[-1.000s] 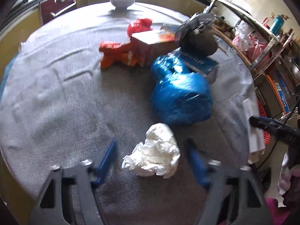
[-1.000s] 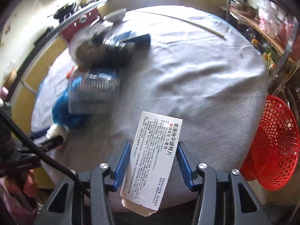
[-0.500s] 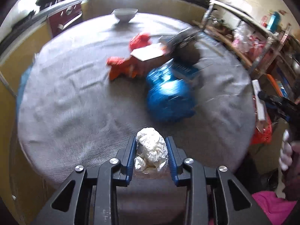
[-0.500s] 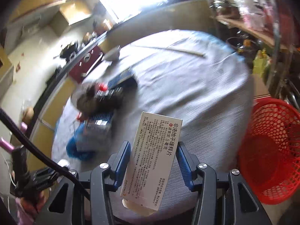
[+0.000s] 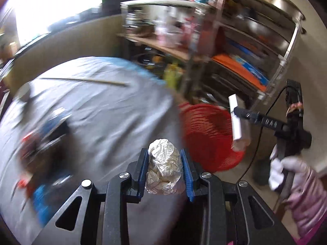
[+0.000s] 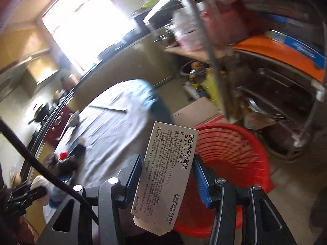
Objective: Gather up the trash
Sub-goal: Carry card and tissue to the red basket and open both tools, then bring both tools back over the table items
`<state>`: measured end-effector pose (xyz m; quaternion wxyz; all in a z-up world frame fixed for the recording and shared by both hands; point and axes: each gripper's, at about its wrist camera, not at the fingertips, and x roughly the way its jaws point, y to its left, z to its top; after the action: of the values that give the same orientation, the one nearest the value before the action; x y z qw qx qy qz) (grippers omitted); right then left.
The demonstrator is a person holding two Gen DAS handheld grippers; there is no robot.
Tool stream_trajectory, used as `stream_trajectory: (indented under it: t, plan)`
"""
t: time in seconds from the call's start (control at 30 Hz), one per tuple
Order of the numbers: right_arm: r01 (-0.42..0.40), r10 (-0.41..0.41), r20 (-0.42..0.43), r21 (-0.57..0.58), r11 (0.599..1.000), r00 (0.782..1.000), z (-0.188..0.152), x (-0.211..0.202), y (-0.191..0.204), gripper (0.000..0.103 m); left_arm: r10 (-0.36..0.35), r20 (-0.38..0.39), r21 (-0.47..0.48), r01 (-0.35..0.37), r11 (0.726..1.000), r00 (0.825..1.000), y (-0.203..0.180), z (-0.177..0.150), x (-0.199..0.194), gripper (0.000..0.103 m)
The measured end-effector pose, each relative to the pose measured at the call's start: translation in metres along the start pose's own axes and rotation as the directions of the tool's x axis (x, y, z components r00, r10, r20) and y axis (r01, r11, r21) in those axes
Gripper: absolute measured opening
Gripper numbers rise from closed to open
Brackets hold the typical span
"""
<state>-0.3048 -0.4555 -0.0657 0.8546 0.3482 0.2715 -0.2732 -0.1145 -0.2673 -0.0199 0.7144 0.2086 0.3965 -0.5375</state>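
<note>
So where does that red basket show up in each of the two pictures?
Left wrist view: the red basket sits right of centre, beyond the left claw and beside the grey table.
Right wrist view: lower right, behind the white box.
Shared landmark: the metal shelf rack.

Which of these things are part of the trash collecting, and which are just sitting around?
Part of the job:
- crumpled paper in the left hand-held gripper
- white medicine box in the right hand-held gripper
- red basket
- blurred litter pile on the table

Just sitting around:
- stick on the table
- metal shelf rack
</note>
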Motion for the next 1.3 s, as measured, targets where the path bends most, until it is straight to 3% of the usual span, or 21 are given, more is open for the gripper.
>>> stream_trajectory:
  t: [0.13, 0.2, 0.27, 0.4, 0.57, 0.7, 0.8, 0.9, 1.0, 1.07, 1.13, 1.2, 1.23, 1.27, 1.3]
  plan:
    - [0.0, -0.001, 0.012, 0.052, 0.999, 1.0, 0.002, -0.002, -0.027, 0.055, -0.049, -0.045, 0.054, 0.051, 0.997, 0.998, -0.037, 0.031, 0.048, 0.034]
    - [-0.001, 0.0, 0.011, 0.061, 0.998, 1.0, 0.003, -0.002, -0.035, 0.055, -0.057, -0.057, 0.081, 0.062, 0.995, 0.997, -0.053, 0.04, 0.065, 0.042]
    - [0.002, -0.003, 0.006, 0.069, 0.998, 1.0, 0.005, 0.002, -0.04, 0.058, -0.051, -0.071, 0.104, 0.058, 0.993, 0.996, -0.069, 0.047, 0.079, 0.059]
    - [0.009, -0.008, -0.009, 0.112, 0.994, 1.0, 0.012, 0.008, -0.052, 0.066, -0.037, -0.079, 0.112, 0.046, 0.993, 0.996, -0.074, 0.056, 0.093, 0.063]
    - [0.006, -0.008, 0.017, 0.14, 0.99, 1.0, 0.019, 0.006, -0.062, 0.066, -0.017, -0.069, 0.098, 0.024, 0.995, 0.997, -0.056, 0.041, 0.074, 0.063]
    - [-0.018, 0.014, 0.03, 0.124, 0.992, 0.999, 0.02, 0.003, -0.049, 0.066, 0.062, -0.03, 0.105, -0.058, 0.993, 0.998, -0.038, 0.012, 0.04, 0.063]
    - [-0.03, 0.028, 0.067, 0.03, 0.999, 0.997, 0.028, -0.004, -0.018, 0.066, 0.128, 0.004, 0.115, -0.128, 0.985, 0.992, -0.023, -0.016, 0.008, 0.064]
    - [-0.04, 0.06, 0.16, -0.127, 0.991, 0.985, 0.044, -0.024, 0.032, 0.066, 0.217, 0.052, 0.081, -0.221, 0.972, 0.975, 0.0, -0.039, -0.029, 0.065]
    - [-0.081, 0.158, 0.285, -0.263, 0.961, 0.945, 0.06, -0.059, 0.088, 0.067, 0.278, 0.102, -0.026, -0.277, 0.961, 0.955, 0.032, -0.056, -0.071, 0.065]
    - [-0.097, 0.234, 0.386, -0.342, 0.935, 0.892, 0.063, -0.088, 0.124, 0.077, 0.325, 0.147, -0.119, -0.31, 0.943, 0.934, 0.058, -0.067, -0.104, 0.069]
    - [-0.129, 0.328, 0.481, -0.4, 0.907, 0.813, 0.06, -0.114, 0.154, 0.103, 0.397, 0.198, -0.218, -0.355, 0.909, 0.896, 0.083, -0.081, -0.136, 0.076]
    - [-0.19, 0.438, 0.535, -0.456, 0.869, 0.722, 0.048, -0.126, 0.179, 0.103, 0.481, 0.226, -0.303, -0.408, 0.861, 0.847, 0.106, -0.098, -0.162, 0.085]
    - [-0.214, 0.468, 0.528, -0.472, 0.856, 0.709, 0.044, -0.125, 0.187, 0.103, 0.522, 0.225, -0.341, -0.435, 0.833, 0.823, 0.119, -0.109, -0.172, 0.088]
    - [-0.24, 0.488, 0.501, -0.48, 0.844, 0.715, 0.04, -0.119, 0.197, 0.103, 0.548, 0.216, -0.37, -0.452, 0.812, 0.808, 0.129, -0.117, -0.178, 0.088]
    - [-0.26, 0.483, 0.436, -0.478, 0.839, 0.759, 0.036, -0.104, 0.21, 0.103, 0.569, 0.196, -0.399, -0.466, 0.79, 0.798, 0.141, -0.128, -0.183, 0.088]
